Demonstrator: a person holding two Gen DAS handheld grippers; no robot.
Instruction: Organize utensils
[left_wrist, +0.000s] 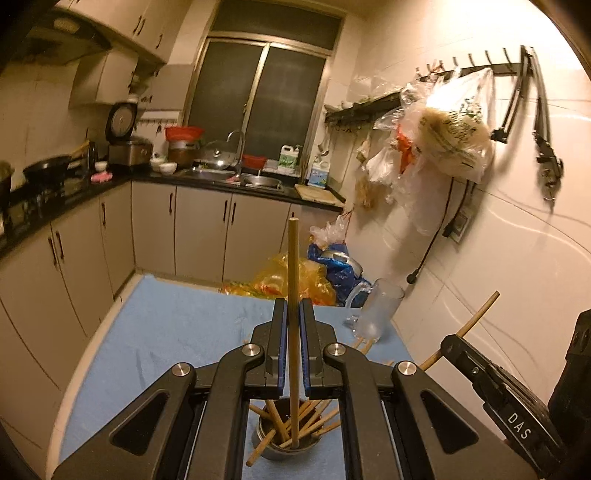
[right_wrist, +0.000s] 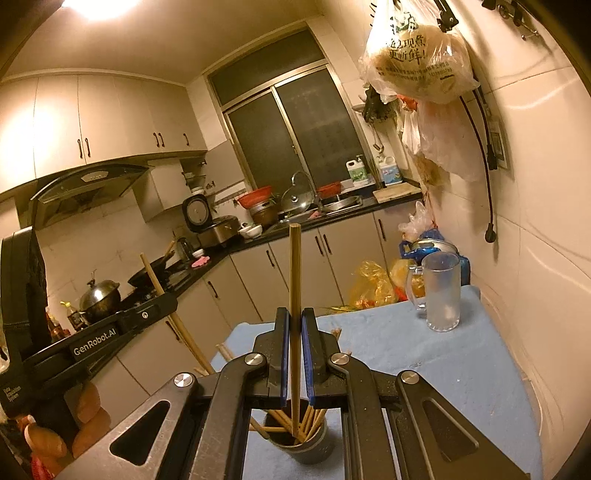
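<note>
Low in both wrist views, each gripper's fingers are pinched narrow on a single wooden chopstick: the left gripper (left_wrist: 293, 321) holds its chopstick (left_wrist: 293, 280) upright, and the right gripper (right_wrist: 294, 325) does the same with a second chopstick (right_wrist: 294, 284). Under each, at the bottom centre, stands a dark metal holder (left_wrist: 286, 448) crammed with more chopsticks, on the blue-covered tabletop (left_wrist: 166, 325).

One risk is that either stick slips or swivels between the pads, since only a short stretch is clamped. Another is that a lower tip snags the leaning sticks and tips the holder.

Only the left view shows loose chopsticks lying at the foot of the frosted glass mug (left_wrist: 376, 310), right of centre. The right view shows that mug (right_wrist: 441, 291) standing clear at middle right, and the left gripper's branded body at far left.
</note>
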